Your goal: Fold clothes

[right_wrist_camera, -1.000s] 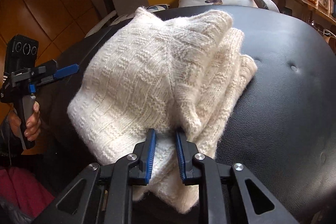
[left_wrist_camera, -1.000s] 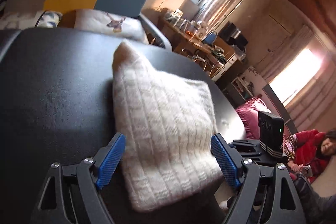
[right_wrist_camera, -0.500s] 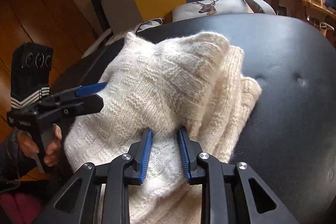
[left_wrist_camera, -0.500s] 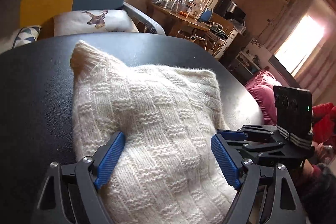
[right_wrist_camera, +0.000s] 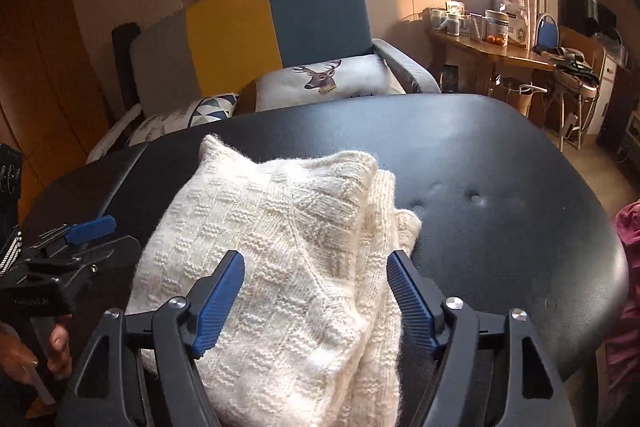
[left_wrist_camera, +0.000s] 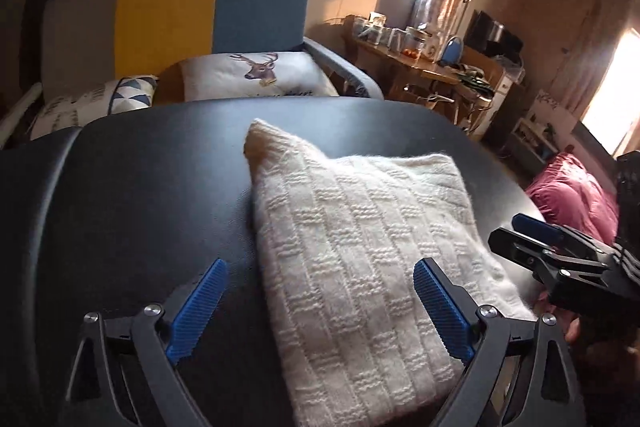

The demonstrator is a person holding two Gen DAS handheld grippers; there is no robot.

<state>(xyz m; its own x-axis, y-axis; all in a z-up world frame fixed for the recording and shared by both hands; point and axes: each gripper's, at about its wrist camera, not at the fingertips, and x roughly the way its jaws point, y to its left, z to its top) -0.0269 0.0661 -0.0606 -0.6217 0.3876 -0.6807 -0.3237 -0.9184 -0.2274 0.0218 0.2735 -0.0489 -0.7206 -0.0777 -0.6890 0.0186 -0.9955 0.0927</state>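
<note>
- The black padded tabletop [right_wrist_camera: 500,163] is the largest thing here and gives a wide, flat place for folding; most of its surface is bare, so the garment has room.
- The cream knitted sweater [right_wrist_camera: 288,259] lies on the near part of the tabletop, already folded into a thick rectangular bundle. One corner [left_wrist_camera: 256,135] points away toward the sofa, and on the right side the stacked layers show at the edge, a little uneven.
- I judge the folding is nearly finished, because no sleeve hangs loose and nothing holds the cloth.
- The right gripper [right_wrist_camera: 316,301] hangs over the near end of the sweater with its blue fingers spread wide apart, one on each side of the bundle. They grip nothing; probably the cloth is left to settle.
- The left gripper [left_wrist_camera: 320,311] is also wide open, one finger over the bare tabletop and the other over the knit, holding nothing.
- A sofa with a deer cushion [right_wrist_camera: 332,75] stands behind the tabletop, apart from the work.
</note>
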